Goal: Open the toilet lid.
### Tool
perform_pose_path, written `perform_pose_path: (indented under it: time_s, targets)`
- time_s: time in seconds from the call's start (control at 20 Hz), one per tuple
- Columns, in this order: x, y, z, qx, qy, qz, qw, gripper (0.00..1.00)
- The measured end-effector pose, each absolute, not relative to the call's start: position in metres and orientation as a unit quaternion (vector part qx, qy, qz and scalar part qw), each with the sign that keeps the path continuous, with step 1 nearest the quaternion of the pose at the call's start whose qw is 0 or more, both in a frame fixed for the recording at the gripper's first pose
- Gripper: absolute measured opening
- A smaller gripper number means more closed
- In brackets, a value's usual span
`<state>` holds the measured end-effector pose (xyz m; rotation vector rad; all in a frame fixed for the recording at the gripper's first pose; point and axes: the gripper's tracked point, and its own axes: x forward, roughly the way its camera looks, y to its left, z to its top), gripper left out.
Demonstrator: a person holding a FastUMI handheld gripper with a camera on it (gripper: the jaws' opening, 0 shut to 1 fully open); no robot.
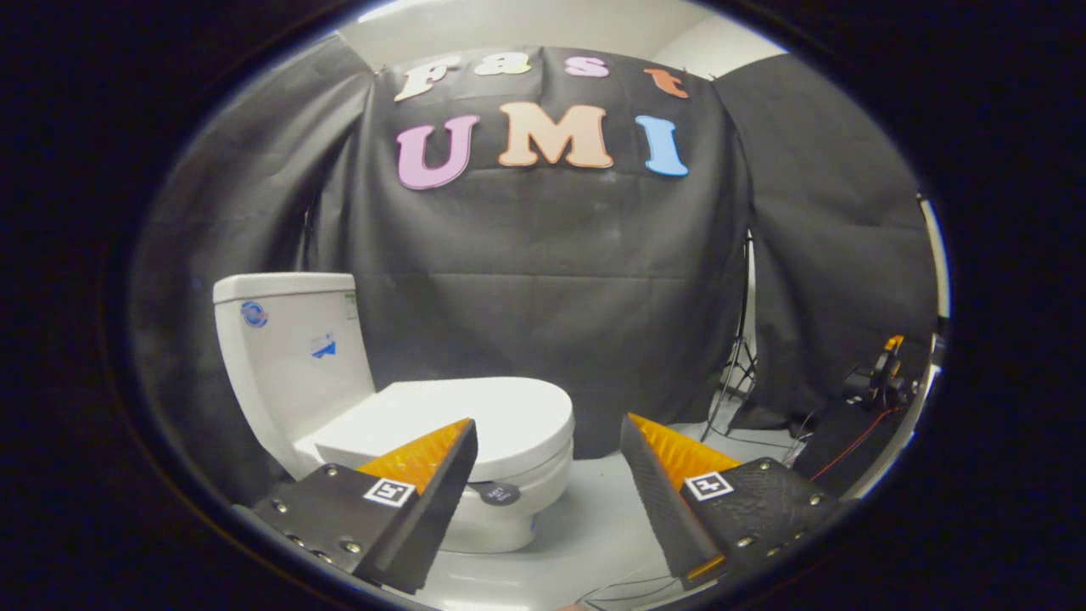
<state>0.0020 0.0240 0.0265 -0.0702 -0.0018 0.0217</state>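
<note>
While the fingers stand wide apart, the closed white oval plastic toilet lid lies beyond them, bare white floor beside its front edge.

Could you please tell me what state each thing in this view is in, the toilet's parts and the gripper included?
toilet lid: closed, lying flat on the bowl.
toilet tank: upright behind the lid, its cover on.
gripper: open, fingers spread wide, holding nothing, short of the lid.
light stand: standing upright by the booth's wall.
</note>
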Motion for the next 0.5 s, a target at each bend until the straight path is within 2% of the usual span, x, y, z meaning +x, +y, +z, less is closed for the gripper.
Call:
perform_pose_path:
  time_s: [0.2,0.5]
  targets:
    - [0.016,0.046,0.024,-0.031,0.021,0.036,0.999,1.0]
    - [0.049,0.058,-0.024,-0.025,0.106,0.05,0.993,1.0]
